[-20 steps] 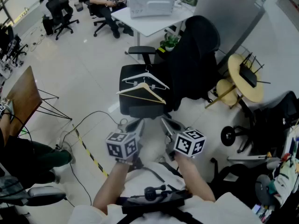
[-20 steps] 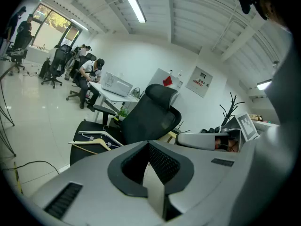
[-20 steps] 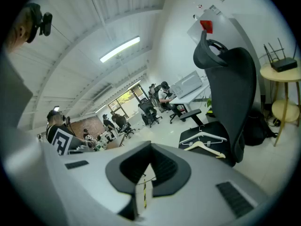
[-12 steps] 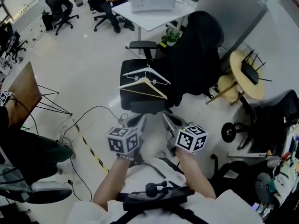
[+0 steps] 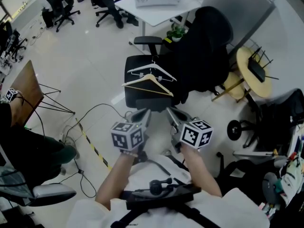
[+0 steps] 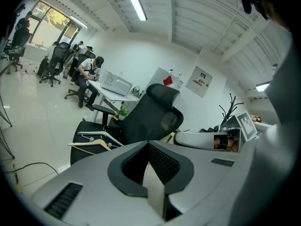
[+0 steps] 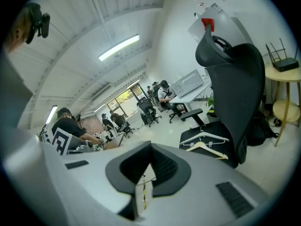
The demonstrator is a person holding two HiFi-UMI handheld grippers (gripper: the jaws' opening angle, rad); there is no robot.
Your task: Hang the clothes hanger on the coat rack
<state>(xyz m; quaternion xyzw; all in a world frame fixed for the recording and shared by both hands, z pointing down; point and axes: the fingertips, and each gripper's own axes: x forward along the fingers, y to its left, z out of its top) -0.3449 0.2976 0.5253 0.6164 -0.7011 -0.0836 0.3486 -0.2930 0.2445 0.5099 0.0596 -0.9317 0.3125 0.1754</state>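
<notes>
Two hangers lie on the seat of a black office chair [image 5: 199, 46]: a white one [image 5: 152, 71] and, nearer to me, a wooden one [image 5: 148, 85]. Both gripper views also take them in, the white hanger [image 7: 205, 137] behind the wooden hanger [image 7: 212, 148], and again the wooden hanger [image 6: 91, 145]. My left gripper [image 5: 140, 116] and right gripper [image 5: 173, 116] hover side by side just short of the seat's front edge, both shut and holding nothing. A black branching rack top [image 6: 231, 108] stands far right in the left gripper view.
A cable and yellow-black floor tape [image 5: 90, 144] run along the floor at left. A wooden board on wire legs [image 5: 26, 94] stands further left. A round yellow side table [image 5: 254, 72] and dark bags stand at right. A white desk [image 5: 156, 6] with seated people lies beyond the chair.
Both grippers have edged a little forward toward the chair. The hangers lie as before on the seat.
</notes>
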